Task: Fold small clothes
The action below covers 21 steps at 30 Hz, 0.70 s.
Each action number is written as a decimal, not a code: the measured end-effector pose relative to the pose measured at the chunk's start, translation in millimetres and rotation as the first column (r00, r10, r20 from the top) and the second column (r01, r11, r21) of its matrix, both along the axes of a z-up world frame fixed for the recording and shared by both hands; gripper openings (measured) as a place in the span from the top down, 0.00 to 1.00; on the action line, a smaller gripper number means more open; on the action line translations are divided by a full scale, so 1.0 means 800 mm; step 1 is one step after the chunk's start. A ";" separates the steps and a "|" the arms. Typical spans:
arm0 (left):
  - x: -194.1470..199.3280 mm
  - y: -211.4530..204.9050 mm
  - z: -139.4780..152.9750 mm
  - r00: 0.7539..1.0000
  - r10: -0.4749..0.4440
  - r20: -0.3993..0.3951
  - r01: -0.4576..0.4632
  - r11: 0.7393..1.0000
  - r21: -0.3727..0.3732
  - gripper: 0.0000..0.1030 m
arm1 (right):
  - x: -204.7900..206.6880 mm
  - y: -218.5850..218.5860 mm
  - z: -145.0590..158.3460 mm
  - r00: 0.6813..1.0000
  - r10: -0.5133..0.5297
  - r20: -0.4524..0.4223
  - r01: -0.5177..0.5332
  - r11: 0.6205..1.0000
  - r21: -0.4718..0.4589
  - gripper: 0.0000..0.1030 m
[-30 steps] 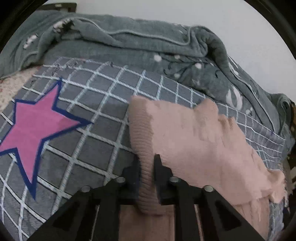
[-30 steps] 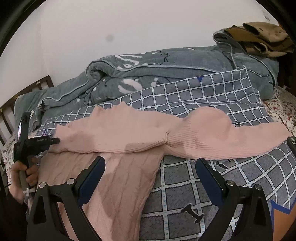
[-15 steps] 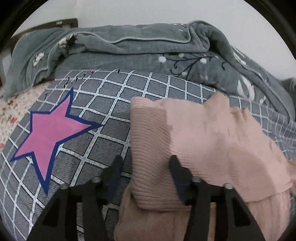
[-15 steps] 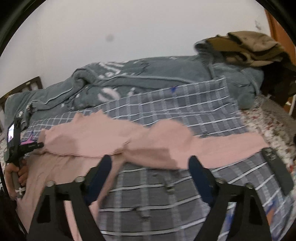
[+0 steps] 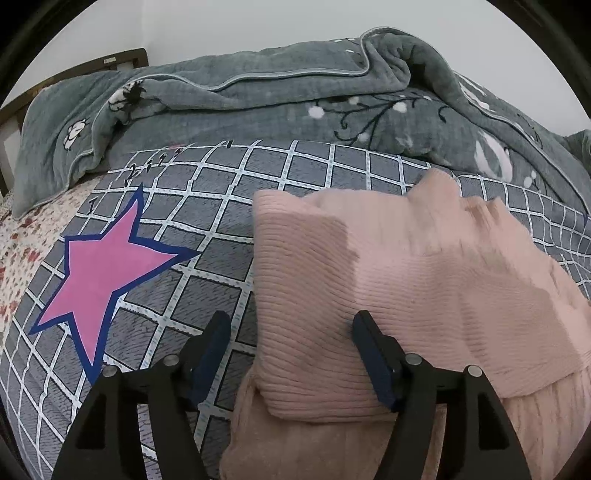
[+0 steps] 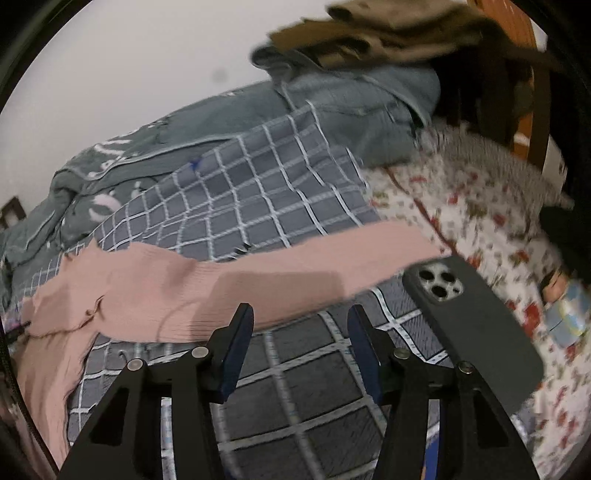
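Observation:
A pink knit sweater (image 5: pixel 424 280) lies on a grey checked bedspread (image 5: pixel 207 229). One sleeve is folded over its body, with the ribbed cuff nearest me. My left gripper (image 5: pixel 290 321) is open, its jaws either side of that cuff and holding nothing. In the right wrist view the other sleeve (image 6: pixel 295 273) stretches out flat to the right. My right gripper (image 6: pixel 300 315) is open and empty, just in front of that sleeve's lower edge.
A dark phone (image 6: pixel 469 332) lies face down right of the right gripper. A rumpled grey quilt (image 5: pixel 295 110) lies along the back by the wall. A pink star (image 5: pixel 103 273) marks the bedspread. Brown clothes (image 6: pixel 388 33) sit on the quilt. A floral sheet (image 6: pixel 480 206) lies right.
My left gripper has let go of the folded sleeve cuff and opened wide. My right gripper has swung right along the stretched sleeve toward the phone.

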<state>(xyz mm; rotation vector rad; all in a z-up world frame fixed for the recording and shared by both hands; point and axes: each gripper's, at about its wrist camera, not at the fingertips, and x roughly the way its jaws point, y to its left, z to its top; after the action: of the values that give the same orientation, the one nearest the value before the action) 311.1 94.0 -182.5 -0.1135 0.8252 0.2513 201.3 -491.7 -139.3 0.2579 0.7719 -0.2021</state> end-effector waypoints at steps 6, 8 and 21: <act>0.001 0.003 -0.001 1.000 -0.001 -0.002 0.001 1.000 -0.017 0.33 | 0.027 -0.027 -0.026 0.999 -0.024 -0.038 0.028 0.995 0.097 0.49; 0.001 0.003 -0.001 1.000 -0.002 -0.002 0.002 1.000 -0.014 0.33 | 0.035 -0.035 -0.027 0.998 -0.036 -0.048 0.042 0.991 0.126 0.49; 0.002 0.005 -0.002 1.000 -0.004 0.003 0.004 0.999 -0.039 0.33 | 0.071 -0.036 -0.021 0.996 -0.076 -0.057 0.077 0.997 0.027 0.93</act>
<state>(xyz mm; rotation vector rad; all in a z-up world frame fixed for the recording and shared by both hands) 312.7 98.2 -183.9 -0.1491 0.8275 0.2312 257.8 -520.1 -156.0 0.3113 0.8215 -0.2713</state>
